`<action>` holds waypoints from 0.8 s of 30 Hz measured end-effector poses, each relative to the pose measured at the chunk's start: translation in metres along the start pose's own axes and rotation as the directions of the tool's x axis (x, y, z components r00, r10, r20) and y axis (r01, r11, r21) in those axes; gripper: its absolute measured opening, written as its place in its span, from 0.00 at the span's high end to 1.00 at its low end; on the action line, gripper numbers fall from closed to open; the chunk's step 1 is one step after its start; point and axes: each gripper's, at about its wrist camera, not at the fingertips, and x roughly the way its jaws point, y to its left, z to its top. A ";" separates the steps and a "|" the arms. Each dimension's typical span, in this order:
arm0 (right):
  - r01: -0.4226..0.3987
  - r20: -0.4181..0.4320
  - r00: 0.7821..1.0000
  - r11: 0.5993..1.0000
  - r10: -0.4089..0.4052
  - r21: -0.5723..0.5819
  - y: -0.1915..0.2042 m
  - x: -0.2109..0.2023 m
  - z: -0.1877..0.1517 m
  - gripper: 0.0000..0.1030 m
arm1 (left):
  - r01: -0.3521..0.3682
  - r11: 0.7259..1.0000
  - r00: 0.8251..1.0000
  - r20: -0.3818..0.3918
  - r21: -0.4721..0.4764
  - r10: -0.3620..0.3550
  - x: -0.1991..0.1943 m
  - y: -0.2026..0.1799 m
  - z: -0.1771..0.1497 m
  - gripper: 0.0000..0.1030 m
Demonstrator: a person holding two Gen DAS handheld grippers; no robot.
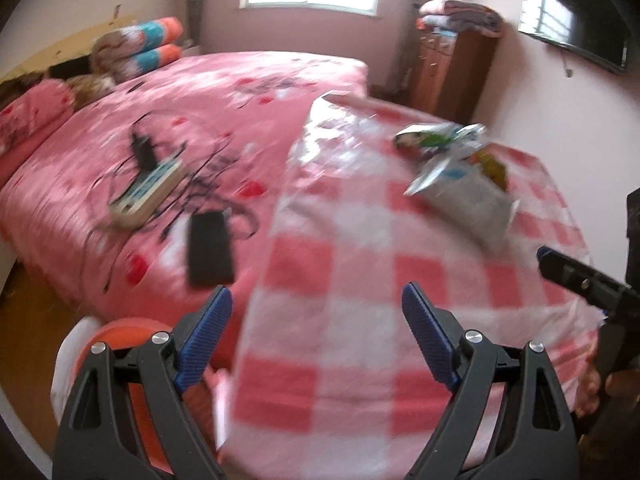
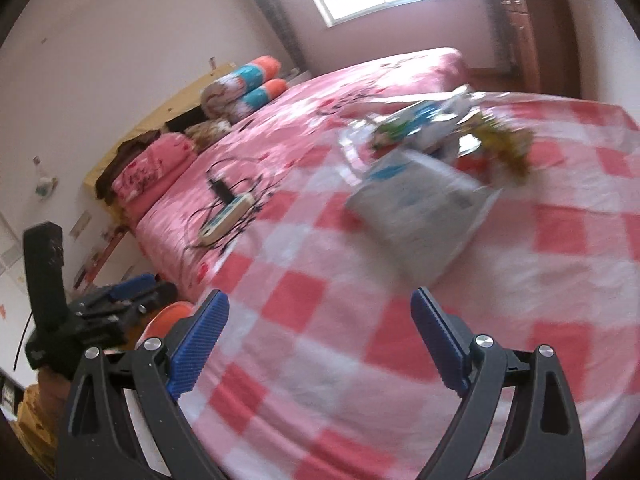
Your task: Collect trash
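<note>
Trash lies on a table covered with a red-and-white checked cloth (image 1: pixel 360 280): a flat white and blue bag (image 1: pixel 468 200), a green and white wrapper (image 1: pixel 428 138) and a yellow wrapper (image 1: pixel 494 166). In the right wrist view the bag (image 2: pixel 420 208), green wrapper (image 2: pixel 400 128) and yellow wrapper (image 2: pixel 504 140) lie ahead on the cloth (image 2: pixel 320 340). My left gripper (image 1: pixel 316 336) is open and empty over the table's near left edge. My right gripper (image 2: pixel 320 340) is open and empty above the cloth, short of the bag. It also shows at the right edge of the left wrist view (image 1: pixel 576 276).
A bed with a pink cover (image 1: pixel 160 128) stands left of the table, with a power strip (image 1: pixel 148 188), cables and a black device (image 1: pixel 210 248) on it. An orange bin (image 1: pixel 128 336) sits below my left gripper. A wooden cabinet (image 1: pixel 448 72) and a wall television (image 1: pixel 576 12) are at the back right.
</note>
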 end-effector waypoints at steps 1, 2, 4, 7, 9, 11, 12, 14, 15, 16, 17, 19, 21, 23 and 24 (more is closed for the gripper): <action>0.010 0.006 1.000 1.000 -0.010 0.008 -0.008 -0.003 0.004 0.11 | 0.012 1.000 1.000 0.005 0.004 -0.012 0.003 -0.005 0.007 0.15; 0.021 0.016 1.000 1.000 -0.022 0.019 -0.017 -0.007 0.010 0.11 | 0.029 1.000 1.000 0.011 0.010 -0.029 0.007 -0.013 0.018 0.15; 0.040 0.039 0.998 0.998 -0.042 0.049 -0.039 -0.015 0.023 0.11 | 0.034 0.999 0.999 0.019 0.019 -0.034 0.017 -0.027 0.037 0.15; 0.064 0.052 0.996 0.992 -0.070 0.106 -0.076 -0.020 0.044 0.11 | 0.031 0.999 0.999 0.029 0.028 -0.032 0.039 -0.047 0.069 0.15; 0.073 0.050 0.996 0.987 -0.080 0.142 -0.099 -0.019 0.056 0.11 | 0.044 0.999 0.999 0.024 0.016 -0.044 0.058 -0.056 0.090 0.15; 0.087 0.043 0.995 0.984 -0.094 0.153 -0.115 -0.016 0.066 0.11 | 0.080 0.997 0.997 0.008 -0.015 -0.080 0.080 -0.063 0.112 0.15; 0.103 0.039 0.993 0.982 -0.110 0.155 -0.121 -0.013 0.071 0.11 | 0.097 0.995 0.995 -0.001 -0.031 -0.097 0.089 -0.065 0.121 0.15; 0.117 0.030 0.992 0.978 -0.123 0.171 -0.138 -0.007 0.081 0.11 | 0.128 0.989 0.991 -0.025 -0.076 -0.130 0.114 -0.072 0.141 0.15; 0.111 0.029 0.993 0.977 -0.118 0.181 -0.144 -0.004 0.086 0.11 | 0.152 0.984 0.987 -0.035 -0.096 -0.156 0.127 -0.076 0.151 0.15; 0.105 0.028 0.993 0.975 -0.112 0.193 -0.151 0.001 0.092 0.11 | 0.159 0.981 0.985 -0.043 -0.109 -0.165 0.136 -0.080 0.158 0.15; 0.101 0.026 0.994 0.974 -0.108 0.203 -0.157 0.005 0.097 0.11 | 0.166 0.978 0.983 -0.056 -0.125 -0.174 0.147 -0.085 0.164 0.15; 0.084 0.019 0.996 0.971 -0.090 0.223 -0.168 0.015 0.108 0.11 | 0.180 0.973 0.978 -0.079 -0.142 -0.192 0.168 -0.093 0.175 0.15; 0.065 0.018 0.997 0.970 -0.072 0.236 -0.176 0.023 0.117 0.11 | 0.169 0.975 0.977 -0.102 -0.147 -0.185 0.190 -0.102 0.183 0.15; 0.052 0.017 0.998 0.970 -0.057 0.238 -0.180 0.032 0.126 0.18 | 0.154 0.978 0.979 -0.115 -0.143 -0.171 0.205 -0.107 0.191 0.15; 0.048 0.014 0.998 0.970 -0.053 0.237 -0.182 0.037 0.129 0.20 | 0.144 0.979 0.979 -0.121 -0.143 -0.161 0.212 -0.108 0.194 0.15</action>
